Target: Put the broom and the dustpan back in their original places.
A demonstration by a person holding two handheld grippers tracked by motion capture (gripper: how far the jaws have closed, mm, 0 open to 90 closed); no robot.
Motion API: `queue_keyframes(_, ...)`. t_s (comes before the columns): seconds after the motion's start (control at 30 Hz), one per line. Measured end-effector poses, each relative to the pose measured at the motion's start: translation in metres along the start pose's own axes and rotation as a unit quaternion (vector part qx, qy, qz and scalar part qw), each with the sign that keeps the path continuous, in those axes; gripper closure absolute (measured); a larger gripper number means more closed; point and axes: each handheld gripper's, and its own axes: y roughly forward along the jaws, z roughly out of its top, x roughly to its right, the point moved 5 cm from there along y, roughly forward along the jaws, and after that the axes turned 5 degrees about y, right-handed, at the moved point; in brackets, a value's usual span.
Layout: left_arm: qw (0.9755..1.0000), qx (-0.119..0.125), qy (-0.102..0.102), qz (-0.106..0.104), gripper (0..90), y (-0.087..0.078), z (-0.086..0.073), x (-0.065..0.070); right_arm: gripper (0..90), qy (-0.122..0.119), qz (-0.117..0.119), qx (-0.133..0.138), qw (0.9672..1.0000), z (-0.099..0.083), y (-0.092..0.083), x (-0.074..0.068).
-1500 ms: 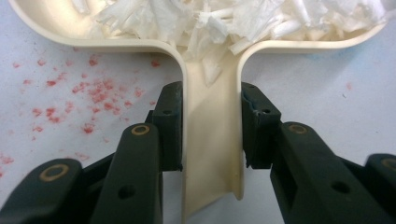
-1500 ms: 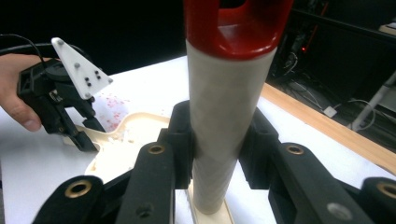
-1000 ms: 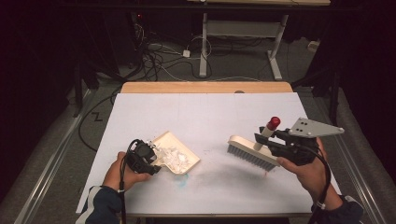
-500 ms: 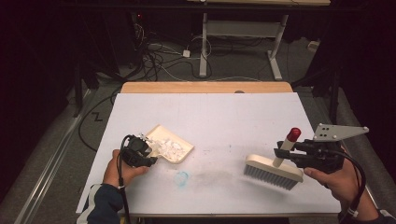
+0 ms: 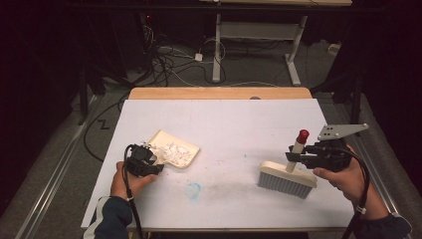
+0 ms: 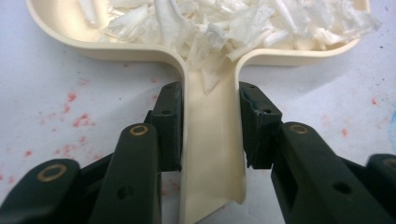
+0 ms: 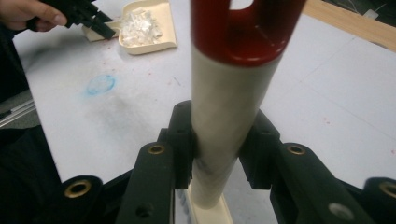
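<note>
A cream dustpan [image 5: 185, 158] full of white paper scraps [image 5: 170, 149] lies flat on the white table top at the left. My left gripper [image 5: 149, 162] is shut on its handle [image 6: 212, 140], a pad against each side; the jaws have just eased open a little with the handle still between them. At the right, a brush [image 5: 286, 178] with grey bristles stands on the table. My right gripper [image 5: 293, 155] is shut on its cream, red-capped handle [image 7: 229, 107], which rises upright between the jaws. The dustpan [image 7: 154, 32] and the left gripper [image 7: 100, 25] appear far off in the right gripper view.
A blue smudge [image 5: 194, 188] and a grey smear mark the sheet between dustpan and brush. Faint red specks dot the surface near the dustpan. A wooden strip [image 5: 219, 93] edges the table's far side; cables and desk legs lie on the floor beyond.
My right gripper has carried the brush right and toward the front edge, away from the dustpan, and set it lower. The dustpan has shifted slightly left and back.
</note>
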Motion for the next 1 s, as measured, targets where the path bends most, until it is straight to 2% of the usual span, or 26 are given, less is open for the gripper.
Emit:
queue_keyframes(0.07, 1.0, 0.001, 0.001, 0.004, 58.6, 0.0, 0.0, 0.003, 69.1, -0.002, -0.001, -0.004, 1.0, 0.004, 0.005, 0.004)
queue_keyframes(0.23, 0.9999, 0.002, 0.012, -0.007, 51.6, -0.001, -0.003, 0.017, 66.9, 0.008, -0.024, -0.005, 0.9997, 0.013, 0.02, 0.015)
queue_keyframes(0.43, 0.9992, -0.002, 0.038, -0.017, 43.2, -0.002, -0.007, 0.032, 64.2, 0.014, -0.058, -0.003, 0.9982, 0.022, 0.037, 0.029)
queue_keyframes(0.53, 0.9984, 0.005, 0.05, -0.027, 43.2, -0.004, -0.008, 0.038, 63.2, 0.02, -0.074, 0.002, 0.997, 0.025, 0.047, 0.036)
queue_keyframes(0.67, 0.9976, 0.008, 0.066, -0.019, 41.2, -0.005, -0.007, 0.044, 62.0, 0.035, -0.102, 0.001, 0.9942, 0.028, 0.059, 0.05)
queue_keyframes(0.8, 0.9972, 0.022, 0.07, -0.012, 38.5, -0.008, -0.006, 0.043, 61.1, 0.057, -0.121, 0.006, 0.9909, 0.029, 0.071, 0.061)
queue_keyframes(0.87, 0.9964, 0.034, 0.078, -0.007, 33.9, -0.012, -0.005, 0.043, 60.1, 0.06, -0.145, 0.002, 0.9876, 0.029, 0.075, 0.065)
queue_keyframes(0.97, 0.9944, 0.058, 0.088, 0.009, 28.6, -0.019, -0.002, 0.043, 58.4, 0.059, -0.169, 0.002, 0.9839, 0.03, 0.078, 0.069)
queue_keyframes(1.0, 0.9932, 0.067, 0.094, 0.011, 27.4, -0.021, -0.001, 0.043, 56.7, 0.057, -0.186, 0.007, 0.9809, 0.031, 0.078, 0.071)
